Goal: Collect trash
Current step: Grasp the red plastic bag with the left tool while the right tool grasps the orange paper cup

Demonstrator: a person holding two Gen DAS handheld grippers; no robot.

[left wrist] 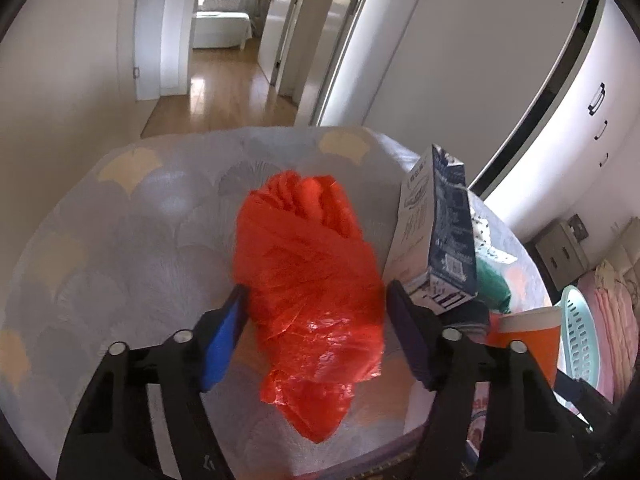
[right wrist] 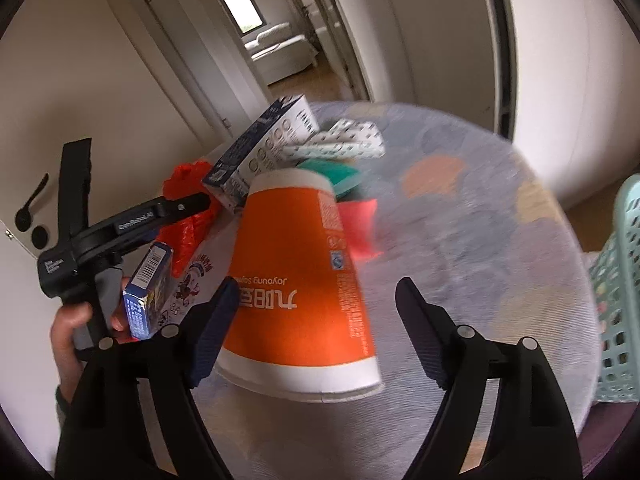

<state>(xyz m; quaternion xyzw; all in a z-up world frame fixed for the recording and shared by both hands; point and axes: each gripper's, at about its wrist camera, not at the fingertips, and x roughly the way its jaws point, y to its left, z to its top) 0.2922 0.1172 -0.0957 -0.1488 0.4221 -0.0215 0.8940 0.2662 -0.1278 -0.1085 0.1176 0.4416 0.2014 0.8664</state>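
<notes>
A: Two grippers are working one round desk (left wrist: 132, 216) here, and it's the biggest thing in play, draped in a pale fan-patterned cloth and carrying all the trash.

B: Its rim is curving away on every side, with wood floor beyond the far edge and a mint basket (right wrist: 616, 280) sitting just off the right-hand rim. My guess is that basket is where the rubbish is heading.

A: The left half of the cloth is lying bare, so there's room to sweep that way. The right half is crowding up.

B: The red plastic bag (left wrist: 308, 276) is sprawling flat at the middle, and the left gripper (left wrist: 316, 308) is straddling it, fingers apart on both flanks, not visibly squeezing. Looks like it's lining up for a pinch.

A: Beside it the milk carton (left wrist: 436, 236) is standing tilted, leaning close to the right finger, so that's a tight spot.

B: The right gripper (right wrist: 316, 308) is hanging wide open around the orange paper cup (right wrist: 304, 280), which is standing upside down with its wide mouth nearest the camera. The left finger is sitting just at its wall; the right one is well clear.

A: Smaller bits are piling up behind: a spotted wrapper (right wrist: 344, 144), something green, a little blue box (right wrist: 146, 292) near the person's hand (right wrist: 68, 332).
</notes>
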